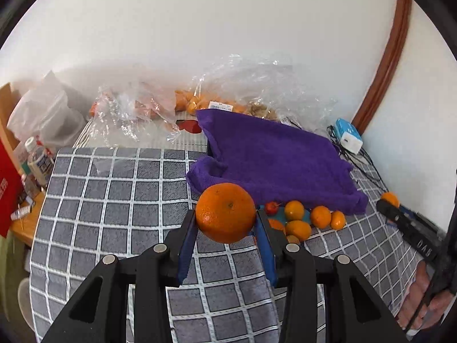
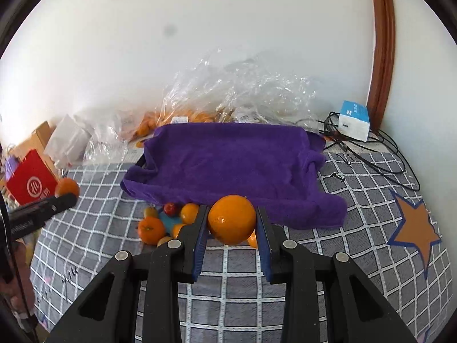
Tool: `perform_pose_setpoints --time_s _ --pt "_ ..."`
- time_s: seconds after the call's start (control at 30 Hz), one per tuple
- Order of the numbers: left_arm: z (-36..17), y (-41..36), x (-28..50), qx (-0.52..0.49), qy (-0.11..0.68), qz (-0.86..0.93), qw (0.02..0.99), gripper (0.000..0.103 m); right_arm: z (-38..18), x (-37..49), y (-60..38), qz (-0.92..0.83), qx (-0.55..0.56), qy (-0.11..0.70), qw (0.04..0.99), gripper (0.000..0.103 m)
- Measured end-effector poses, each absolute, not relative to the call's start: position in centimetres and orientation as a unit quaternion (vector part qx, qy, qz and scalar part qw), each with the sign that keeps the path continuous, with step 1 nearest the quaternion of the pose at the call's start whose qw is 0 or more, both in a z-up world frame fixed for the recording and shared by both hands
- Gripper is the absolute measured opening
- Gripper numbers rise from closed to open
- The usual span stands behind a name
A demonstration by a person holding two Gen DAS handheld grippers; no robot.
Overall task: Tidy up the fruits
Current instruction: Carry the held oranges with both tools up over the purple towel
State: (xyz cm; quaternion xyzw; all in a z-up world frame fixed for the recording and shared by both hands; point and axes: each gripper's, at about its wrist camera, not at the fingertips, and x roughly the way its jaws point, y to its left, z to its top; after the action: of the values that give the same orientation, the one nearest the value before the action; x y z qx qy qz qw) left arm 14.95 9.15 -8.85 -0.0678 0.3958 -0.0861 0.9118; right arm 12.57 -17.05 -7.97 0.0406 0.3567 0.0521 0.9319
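Observation:
My left gripper (image 1: 226,219) is shut on a large orange (image 1: 225,213) and holds it above the grey checked cloth (image 1: 114,200). My right gripper (image 2: 232,220) is shut on another orange (image 2: 232,219). A purple towel (image 1: 274,160) lines a tray just beyond; it also shows in the right wrist view (image 2: 228,163). Several small oranges (image 1: 294,210) and a small red fruit (image 1: 270,207) lie on a blue plate (image 1: 281,217) at the towel's near edge. The same pile (image 2: 151,230) shows left of my right gripper. The left gripper with its orange (image 2: 67,187) appears at the far left of the right wrist view.
Clear plastic bags (image 1: 257,85) with more oranges lie against the wall. A blue-white box (image 2: 354,120) and black cables (image 2: 371,154) sit at the back right. A red bag (image 2: 31,183), bottles (image 1: 37,160) and white bags (image 1: 45,114) crowd the left.

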Motion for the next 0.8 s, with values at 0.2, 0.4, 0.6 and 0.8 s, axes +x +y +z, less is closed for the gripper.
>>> perform_pose_setpoints --time_s 0.2,0.4,0.6,0.8 --pt "-8.7 9.5 15.9 -0.061 0.394 -0.109 0.911 0.038 -7.5 12.8 -17.1 0.016 0.057 0.351 0.935 0.032" --pt "-7.7 9.1 16.7 -0.064 0.375 -0.110 0.918 0.038 -6.9 13.5 -18.4 0.000 0.077 0.348 0.934 0.032" --pt "-6.8 8.3 19.1 -0.084 0.368 -0.092 0.921 0.038 -6.4 16.4 -19.9 0.001 0.069 0.354 0.933 0.032" --pt "-6.2 6.7 22.4 -0.074 0.372 -0.075 0.922 0.038 -6.1 20.2 -21.3 0.010 0.057 0.341 0.938 0.032"
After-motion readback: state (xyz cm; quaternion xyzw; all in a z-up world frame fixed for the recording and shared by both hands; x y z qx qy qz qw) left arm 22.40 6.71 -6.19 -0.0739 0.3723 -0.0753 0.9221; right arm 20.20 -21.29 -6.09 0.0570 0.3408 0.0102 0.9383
